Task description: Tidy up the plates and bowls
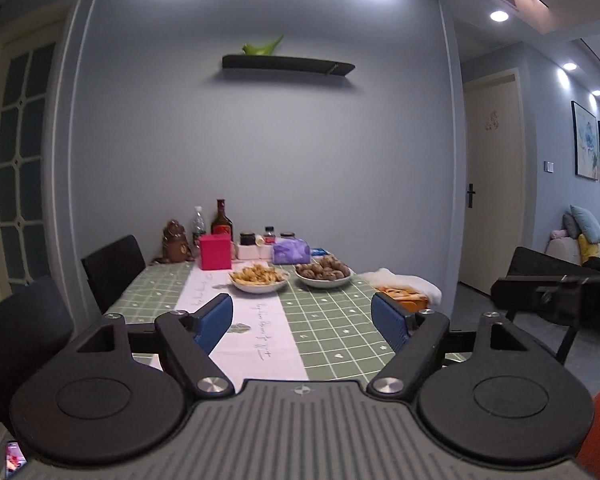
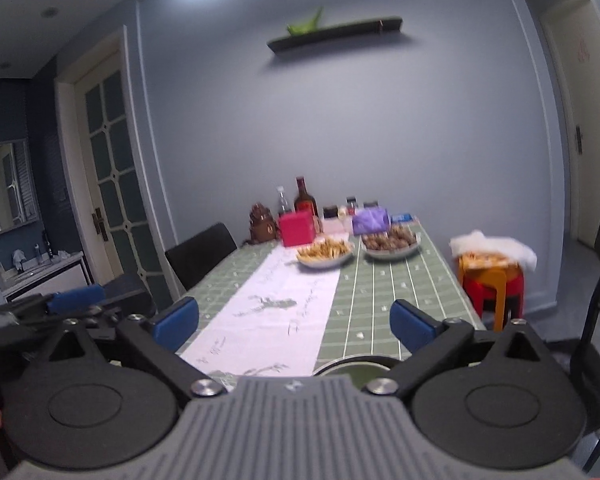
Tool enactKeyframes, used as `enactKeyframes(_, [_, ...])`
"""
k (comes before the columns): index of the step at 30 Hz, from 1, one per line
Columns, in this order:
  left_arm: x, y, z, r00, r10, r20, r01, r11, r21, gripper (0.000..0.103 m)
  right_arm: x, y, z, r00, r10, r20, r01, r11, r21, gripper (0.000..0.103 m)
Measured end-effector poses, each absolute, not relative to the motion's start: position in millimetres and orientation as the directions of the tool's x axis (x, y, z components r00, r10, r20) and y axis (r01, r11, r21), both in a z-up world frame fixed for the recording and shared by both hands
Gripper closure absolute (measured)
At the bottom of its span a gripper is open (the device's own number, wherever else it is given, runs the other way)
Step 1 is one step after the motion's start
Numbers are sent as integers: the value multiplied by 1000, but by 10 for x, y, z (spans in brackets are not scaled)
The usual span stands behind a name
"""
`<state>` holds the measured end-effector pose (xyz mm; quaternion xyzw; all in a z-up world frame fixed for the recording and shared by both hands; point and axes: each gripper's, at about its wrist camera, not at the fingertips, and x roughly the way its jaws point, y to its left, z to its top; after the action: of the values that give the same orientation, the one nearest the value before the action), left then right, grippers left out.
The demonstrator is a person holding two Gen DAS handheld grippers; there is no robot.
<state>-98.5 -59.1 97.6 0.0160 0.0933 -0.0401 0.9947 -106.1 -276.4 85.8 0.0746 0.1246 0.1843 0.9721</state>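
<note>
Two white bowls stand side by side at the far end of the table: one with yellow fries-like food point(image 1: 259, 276) point(image 2: 325, 254) on the left, one with brown nuts point(image 1: 323, 272) point(image 2: 390, 242) on the right. My left gripper point(image 1: 302, 318) is open and empty above the near end of the table. My right gripper point(image 2: 294, 320) is open and empty too. A dark round rim of a bowl point(image 2: 354, 365) shows just under the right gripper, mostly hidden. The left gripper also shows in the right wrist view point(image 2: 76, 298).
A green checked tablecloth point(image 1: 332, 320) with a white runner point(image 1: 256, 320) covers the table. A red box point(image 1: 215, 252), bottles, jars and a purple bag point(image 1: 291, 251) stand at the far edge. Black chairs point(image 1: 114, 268) stand left. Stacked stools with a white cloth point(image 2: 492, 268) stand right.
</note>
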Motion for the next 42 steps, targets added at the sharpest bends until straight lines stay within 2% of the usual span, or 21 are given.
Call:
enactKeyframes(4, [-1102, -643, 886, 983, -28, -181, 42, 996, 75, 7, -1330, -2639, 807, 931, 313, -187, -298, 949, 104, 3])
enactKeyframes(8, [-1241, -699, 769, 986, 9, -168, 12, 992, 124, 7, -1541, -2584, 674, 954, 231, -188, -220, 972, 80, 3])
enactKeyframes(13, [-1367, -680, 599, 978, -21, -209, 31, 999, 41, 5, -1789, -2592, 434, 973, 152, -176, -142, 988, 67, 3])
enactKeyframes(16, [-1410, -693, 471, 974, 13, -228, -3, 999, 46, 5, -1897, -2569, 253, 981, 95, -171, -88, 995, 47, 3])
enactKeyframes(21, [-1489, -736, 258, 972, 66, -226, -41, 993, 115, 5, -1881, -2582, 16, 961, 108, -256, -86, 992, 94, 3])
enactKeyframes(27, [-1383, -718, 41, 913, 108, -395, -74, 992, 100, 5, -1765, -2451, -156, 928, 108, -356, -97, 994, 49, 3])
enactKeyframes(33, [-1389, -714, -82, 891, 96, -444, -56, 993, 102, 5, -1678, -2358, -326, 884, 87, -459, -95, 995, 7, 3])
enactKeyframes(36, [-1386, -708, -118, 879, 86, -469, -49, 995, 89, 5, -1684, -2348, -352, 881, 85, -465, -96, 995, -1, 3])
enactKeyframes(42, [-1376, -696, -110, 882, 83, -464, -48, 995, 86, 5, -1685, -2353, -354, 881, 77, -467, -89, 996, -4, 3])
